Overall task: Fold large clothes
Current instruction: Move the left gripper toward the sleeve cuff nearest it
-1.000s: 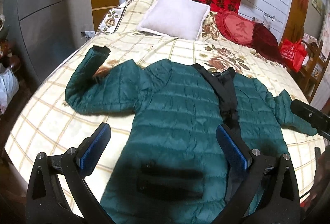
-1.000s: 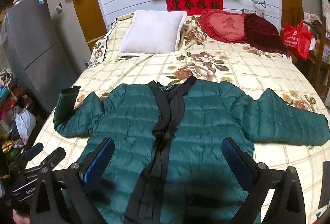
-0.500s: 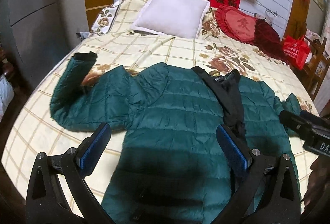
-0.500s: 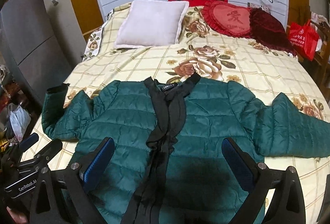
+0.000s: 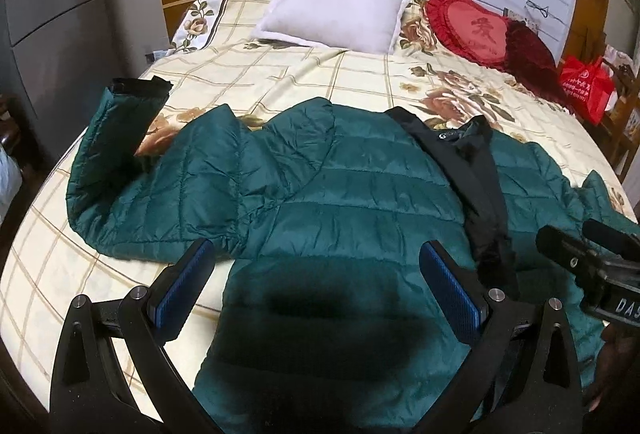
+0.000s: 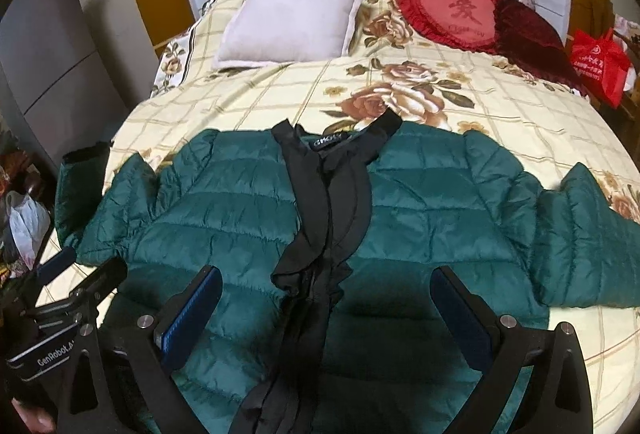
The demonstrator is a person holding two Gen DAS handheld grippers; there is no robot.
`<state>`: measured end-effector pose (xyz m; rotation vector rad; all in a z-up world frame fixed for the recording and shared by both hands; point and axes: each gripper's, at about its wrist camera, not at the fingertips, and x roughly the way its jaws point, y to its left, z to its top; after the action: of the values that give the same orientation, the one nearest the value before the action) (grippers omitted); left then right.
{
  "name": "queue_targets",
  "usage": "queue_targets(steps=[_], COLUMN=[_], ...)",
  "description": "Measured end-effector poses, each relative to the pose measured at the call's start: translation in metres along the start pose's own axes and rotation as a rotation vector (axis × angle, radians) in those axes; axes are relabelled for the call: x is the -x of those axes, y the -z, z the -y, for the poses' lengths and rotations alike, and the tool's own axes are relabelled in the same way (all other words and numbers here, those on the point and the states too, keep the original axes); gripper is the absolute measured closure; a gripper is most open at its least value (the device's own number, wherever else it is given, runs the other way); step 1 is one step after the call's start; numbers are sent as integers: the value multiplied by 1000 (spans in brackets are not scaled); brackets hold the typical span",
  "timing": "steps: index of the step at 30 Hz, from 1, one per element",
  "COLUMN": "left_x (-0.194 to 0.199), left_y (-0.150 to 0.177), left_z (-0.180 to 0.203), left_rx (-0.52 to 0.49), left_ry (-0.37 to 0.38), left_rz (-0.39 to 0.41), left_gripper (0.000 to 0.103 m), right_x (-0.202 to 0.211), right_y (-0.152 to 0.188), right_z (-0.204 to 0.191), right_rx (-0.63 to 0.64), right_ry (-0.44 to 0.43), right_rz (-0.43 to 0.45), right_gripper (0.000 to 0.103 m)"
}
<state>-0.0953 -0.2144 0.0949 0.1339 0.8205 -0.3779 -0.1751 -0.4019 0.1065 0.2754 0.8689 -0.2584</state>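
A dark green quilted jacket [image 5: 340,202] [image 6: 420,202] lies front up on the bed, sleeves spread to both sides, with a black placket and collar [image 6: 328,202] down its middle. Its left sleeve [image 5: 120,154] bends upward with a black cuff. My left gripper [image 5: 320,286] hovers open over the jacket's left front panel, holding nothing. My right gripper [image 6: 326,310] hangs open above the placket near the chest, also holding nothing. The left gripper's body [image 6: 64,330] shows at the left edge of the right wrist view; the right one [image 5: 592,262] shows in the left wrist view.
The bed [image 6: 256,102] has a cream checked floral cover. A white pillow [image 6: 292,18] and red heart cushions [image 6: 460,14] sit at the head. A red bag [image 6: 600,62] stands at the right; grey cabinets [image 5: 48,14] and a white bag [image 6: 24,222] are left of the bed.
Both grippers have moved forward and lower over the jacket, which now fills more of each view. The jacket has not moved; both grippers stay open.
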Motion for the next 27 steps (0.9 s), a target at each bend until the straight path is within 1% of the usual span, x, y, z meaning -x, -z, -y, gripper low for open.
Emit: queue_targets(steps=[6,11,17,21,23,27], left_x=[-14,-22,-27,-18,-10,-7], left_y=[-2,-4,-7,-15,-21,-35], left_z=[-3,-7,-17,-37,-55,-88], left_rx=[16,19,25,41,59,84], left_ry=[-7,-25,-51,-101,-154,-205], left_rz=[-17,-22,-22,19,63,104], left_gripper=[1,1,1,1,1,1], right_x=[-12,-22,-33,-38,-39,-38], right_y=[0,-1,-2,0,0,3], right_z=[-6,-9,-4,0,-1,-5], right_rx=[7,14,4,-3,1,4], right_ry=[-18,-10,6,-13,-29,-51], right_rz=[-6,-14,-27,-46,-56,-61], right_gripper=[0,0,0,0,0,0])
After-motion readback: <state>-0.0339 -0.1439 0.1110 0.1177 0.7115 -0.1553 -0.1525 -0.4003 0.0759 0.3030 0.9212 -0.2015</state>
